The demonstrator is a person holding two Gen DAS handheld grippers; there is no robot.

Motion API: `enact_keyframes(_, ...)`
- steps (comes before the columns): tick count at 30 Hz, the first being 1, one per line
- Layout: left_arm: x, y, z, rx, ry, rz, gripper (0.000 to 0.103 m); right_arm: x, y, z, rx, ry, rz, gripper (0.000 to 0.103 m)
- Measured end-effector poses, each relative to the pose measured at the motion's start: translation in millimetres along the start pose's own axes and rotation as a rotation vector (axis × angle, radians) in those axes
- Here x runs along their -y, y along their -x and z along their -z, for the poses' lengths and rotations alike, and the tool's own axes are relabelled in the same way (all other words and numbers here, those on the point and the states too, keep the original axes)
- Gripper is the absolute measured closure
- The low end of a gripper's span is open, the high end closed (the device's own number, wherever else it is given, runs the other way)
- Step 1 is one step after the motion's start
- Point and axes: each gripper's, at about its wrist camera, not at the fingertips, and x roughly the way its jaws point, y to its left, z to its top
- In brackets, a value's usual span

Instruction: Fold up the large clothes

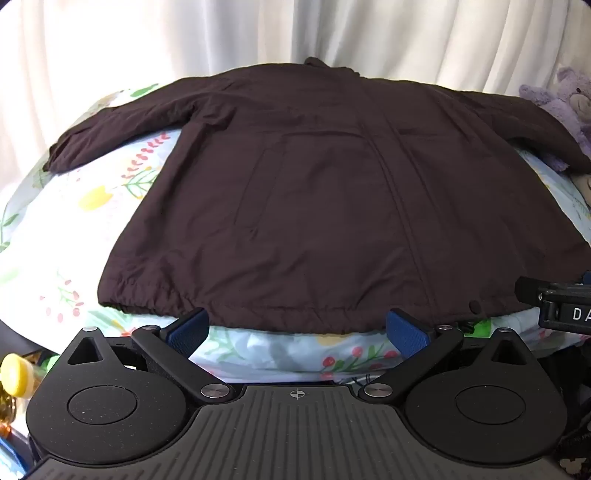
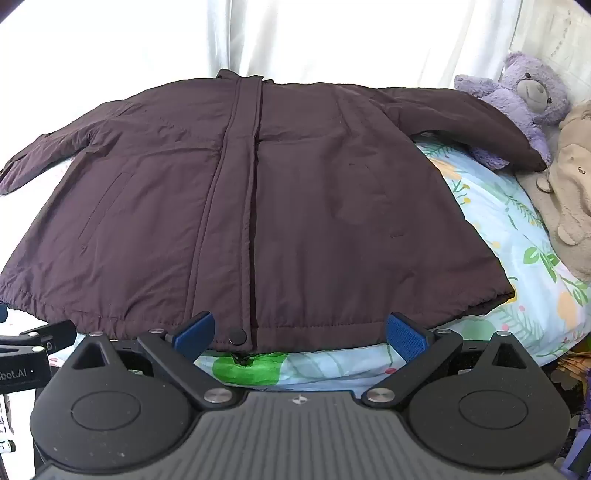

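A large dark brown jacket (image 1: 332, 192) lies spread flat, front up, on a floral bedsheet (image 1: 110, 192), with both sleeves stretched out to the sides and the collar at the far end. It also shows in the right wrist view (image 2: 258, 192). My left gripper (image 1: 297, 330) is open and empty, just short of the jacket's near hem, left of its middle. My right gripper (image 2: 301, 332) is open and empty at the hem by the front placket and its snap button (image 2: 237, 335). The right gripper's body shows at the right edge of the left wrist view (image 1: 561, 306).
White curtains (image 1: 258, 33) hang behind the bed. A purple teddy bear (image 2: 517, 99) and a beige plush toy (image 2: 572, 184) lie at the far right, touching the right sleeve. A yellow-capped bottle (image 1: 14, 373) stands at the lower left, off the bed.
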Motion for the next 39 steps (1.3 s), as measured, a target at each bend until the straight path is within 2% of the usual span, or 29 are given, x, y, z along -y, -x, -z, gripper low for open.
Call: enact_keyframes(39,-1.6,-4.3,-3.3,-0.024,0.011,0.028,0.000,-3.6,-4.6,-2.6,0.002,-0.019,-0.016,0.004)
